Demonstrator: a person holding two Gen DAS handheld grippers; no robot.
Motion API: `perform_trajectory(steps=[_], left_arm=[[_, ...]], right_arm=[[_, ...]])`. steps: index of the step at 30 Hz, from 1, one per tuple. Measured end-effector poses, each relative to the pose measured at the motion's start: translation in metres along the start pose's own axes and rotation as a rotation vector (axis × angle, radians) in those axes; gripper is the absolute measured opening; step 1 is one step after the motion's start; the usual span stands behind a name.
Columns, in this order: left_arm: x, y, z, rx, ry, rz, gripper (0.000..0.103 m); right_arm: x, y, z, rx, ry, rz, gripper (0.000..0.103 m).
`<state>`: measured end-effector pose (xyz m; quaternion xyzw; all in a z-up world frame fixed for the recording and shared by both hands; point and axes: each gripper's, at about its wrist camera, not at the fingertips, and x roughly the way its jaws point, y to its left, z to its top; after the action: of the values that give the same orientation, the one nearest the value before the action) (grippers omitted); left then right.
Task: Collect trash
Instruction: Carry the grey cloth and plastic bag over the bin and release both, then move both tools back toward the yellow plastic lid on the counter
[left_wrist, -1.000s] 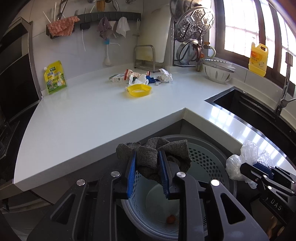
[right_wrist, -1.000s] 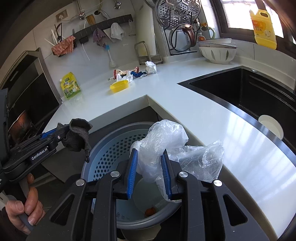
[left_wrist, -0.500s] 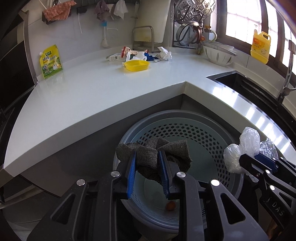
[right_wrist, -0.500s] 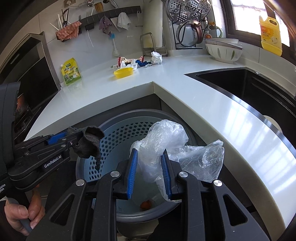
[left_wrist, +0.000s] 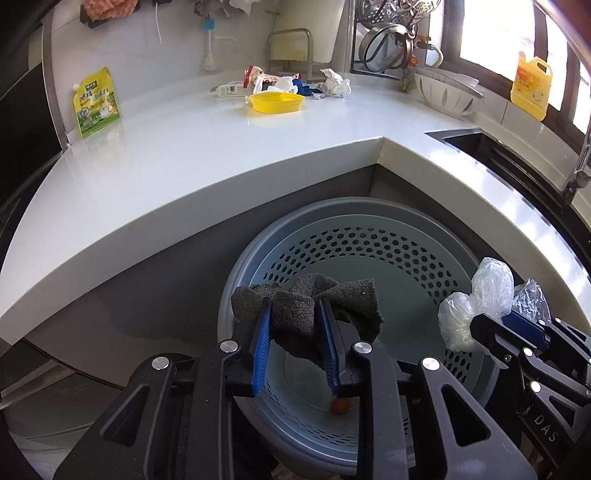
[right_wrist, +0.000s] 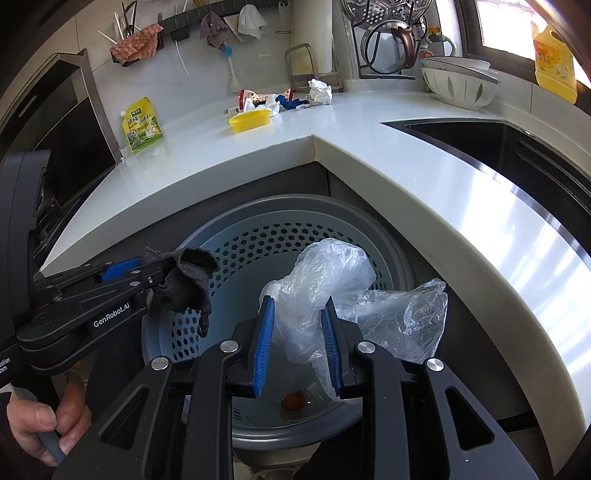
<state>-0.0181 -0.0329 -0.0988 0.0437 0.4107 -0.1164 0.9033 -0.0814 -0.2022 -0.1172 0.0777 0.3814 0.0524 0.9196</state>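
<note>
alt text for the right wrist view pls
The right gripper grips a clear plastic bag over a perforated grey bin. Beside it, the left gripper holds a dark rag above the same bin.

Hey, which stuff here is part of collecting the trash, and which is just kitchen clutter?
Part of the job:
- dark rag in the left gripper
- clear plastic bag in the right gripper
- perforated bin
- wrapper pile on the counter

Just lying about:
- yellow detergent bottle
- white colander
- green pouch

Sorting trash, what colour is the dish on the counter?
Yellow dish, clearest in left wrist view.
</note>
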Motion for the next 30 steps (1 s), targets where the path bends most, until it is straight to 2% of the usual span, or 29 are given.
perform_trajectory(steps=[9, 11, 14, 15, 16, 22, 30], left_arm=[[0.003, 0.002, -0.002, -0.008, 0.005, 0.002, 0.031], [0.002, 0.002, -0.002, -0.011, 0.006, -0.001, 0.038], [0.000, 0.005, -0.002, -0.018, -0.004, 0.006, 0.054], [-0.002, 0.006, -0.002, -0.020, -0.009, 0.009, 0.056], [-0.002, 0.006, -0.002, -0.023, -0.011, 0.010, 0.057], [-0.003, 0.009, -0.003, -0.032, -0.004, 0.015, 0.057], [-0.006, 0.011, -0.003, -0.036, -0.016, 0.015, 0.063]], right_arm=[[0.002, -0.001, 0.000, -0.003, 0.000, 0.010, 0.026], [0.002, -0.001, 0.000, -0.002, 0.000, 0.009, 0.027], [-0.001, -0.001, 0.001, -0.004, -0.012, -0.001, 0.039], [-0.003, -0.001, 0.001, -0.003, -0.021, -0.005, 0.050], [-0.004, -0.002, 0.001, -0.001, -0.031, -0.006, 0.055], [-0.007, -0.004, 0.001, 0.010, -0.035, 0.001, 0.055], [-0.009, -0.002, 0.000, 0.005, -0.036, 0.007, 0.055]])
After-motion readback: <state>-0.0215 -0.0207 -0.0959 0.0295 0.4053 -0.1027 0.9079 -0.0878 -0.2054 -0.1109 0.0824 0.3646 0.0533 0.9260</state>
